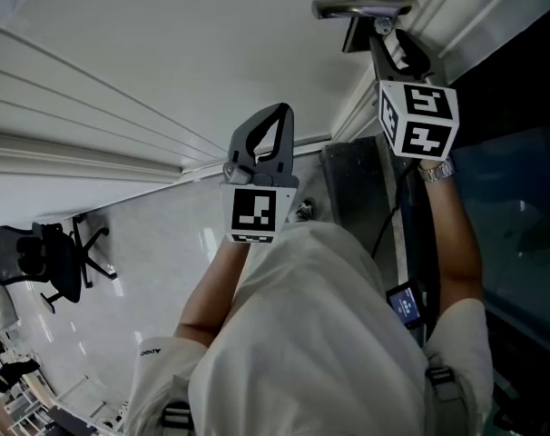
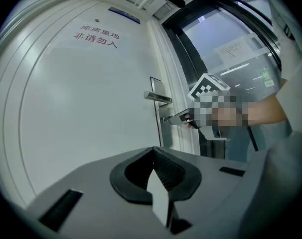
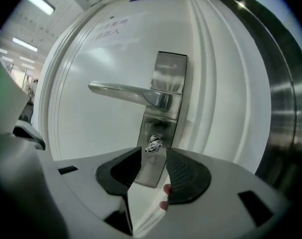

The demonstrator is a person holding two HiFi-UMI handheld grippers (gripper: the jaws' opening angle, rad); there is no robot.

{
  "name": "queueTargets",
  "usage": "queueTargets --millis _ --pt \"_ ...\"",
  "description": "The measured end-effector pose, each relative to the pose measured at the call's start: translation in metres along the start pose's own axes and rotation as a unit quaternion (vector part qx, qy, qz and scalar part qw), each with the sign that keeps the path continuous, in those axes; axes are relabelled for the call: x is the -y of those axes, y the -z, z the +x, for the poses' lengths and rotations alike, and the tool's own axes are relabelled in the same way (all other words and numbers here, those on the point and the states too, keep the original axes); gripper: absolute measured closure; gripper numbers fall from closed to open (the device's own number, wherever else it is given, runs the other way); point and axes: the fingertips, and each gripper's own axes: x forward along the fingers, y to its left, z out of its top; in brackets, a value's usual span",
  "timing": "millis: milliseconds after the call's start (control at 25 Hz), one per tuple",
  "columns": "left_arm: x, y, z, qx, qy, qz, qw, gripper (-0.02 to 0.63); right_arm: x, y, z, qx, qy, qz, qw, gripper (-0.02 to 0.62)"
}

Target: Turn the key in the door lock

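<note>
Now | right hand-held gripper spread, key ungripped, clear only there | left hand-held gripper closed, empty

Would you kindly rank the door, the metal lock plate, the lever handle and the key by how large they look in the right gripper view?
1. door
2. metal lock plate
3. lever handle
4. key
All are mounted on the door at a similar distance, so nearness hardly skews the order.

Pale glossy floor with black office chairs standing on it; dark-framed glass wall; strip lights overhead.
</note>
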Motion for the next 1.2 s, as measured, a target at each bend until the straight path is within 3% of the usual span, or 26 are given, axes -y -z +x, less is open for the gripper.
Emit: queueTargets --millis 160,280,400,520,760,1000,1200 --pt "0.001 0.001 -0.001 0.0 0.001 -0.001 1.0 0.6 0.0 -0.006 -0.001 -0.005 0.027 -0.156 0.987 0.463" --pt "0.002 0.002 -0.003 -0.001 0.0 -0.002 1.0 0.6 -0.003 -0.005 -0.002 -0.003 0.056 -0.273 0.96 0.463" --pt "0.001 0.003 -0.004 -0.002 -0.001 -0.001 1.0 0.6 -0.006 0.0 0.002 -0.008 0.069 -0.345 0.936 0.463" --pt "-0.002 0.004 -0.005 -0.003 -0.004 -0.001 1.0 0.6 -0.008 0.001 0.008 -0.017 0.071 -0.393 0.917 0.463" --pt "-0.004 0.003 -0.007 -0.003 -0.01 -0.001 0.9999 0.6 -0.011 -0.003 0.015 -0.019 0.09 -0.49 0.867 0.465" --pt "-0.006 0.003 -0.006 -0.003 -0.012 -0.003 0.9999 0.6 -0.01 -0.001 0.019 -0.025 0.112 -0.518 0.848 0.491" --pt "-0.007 0.005 -0.004 -0.005 -0.012 -0.006 0.9999 0.6 -0.01 -0.002 0.02 -0.023 0.13 -0.511 0.85 0.495"
